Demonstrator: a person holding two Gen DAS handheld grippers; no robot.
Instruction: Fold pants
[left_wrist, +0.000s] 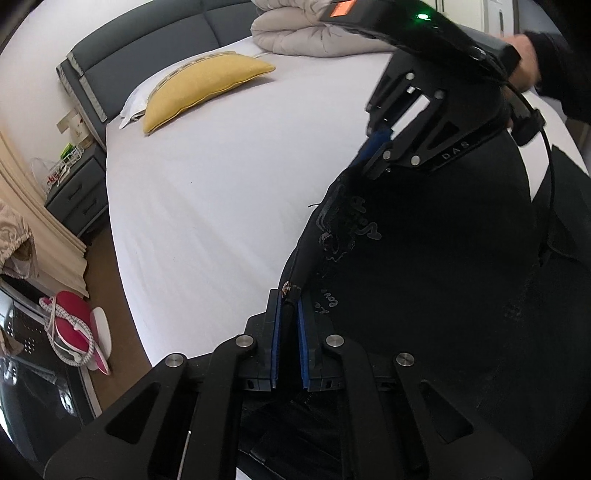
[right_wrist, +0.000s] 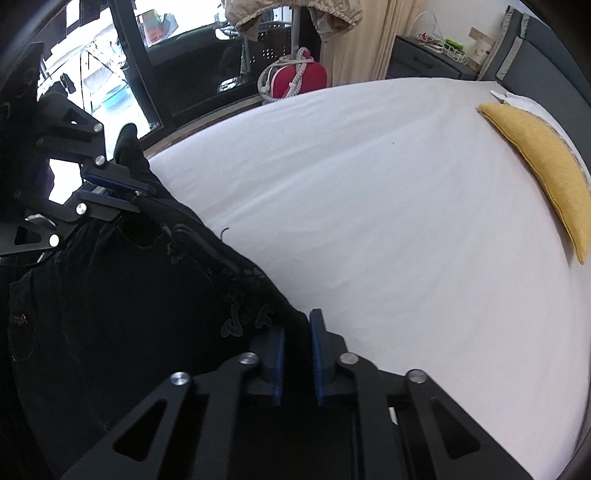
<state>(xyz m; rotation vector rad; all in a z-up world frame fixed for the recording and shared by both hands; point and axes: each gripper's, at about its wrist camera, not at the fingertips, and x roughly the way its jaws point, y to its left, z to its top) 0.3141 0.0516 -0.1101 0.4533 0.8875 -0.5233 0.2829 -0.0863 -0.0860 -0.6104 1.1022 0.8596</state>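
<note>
1. The black embroidered denim pants (left_wrist: 424, 266) fill the lower right of the left wrist view, draped over the white-sheeted bed (left_wrist: 207, 206).
2. The left hand-held gripper (left_wrist: 289, 332) is clenched on the waistband by its metal button; the right hand-held gripper (right_wrist: 297, 354) pinches the same edge further along.
3. The denim looks thick, limp and fairly heavy; waistband corners seem the firmest hold.
4. No containers are involved.

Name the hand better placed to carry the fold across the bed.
Probably neither alone: left tongs and right tongs both clamp the black pants' edge over the white sheet, so move both together.
</note>
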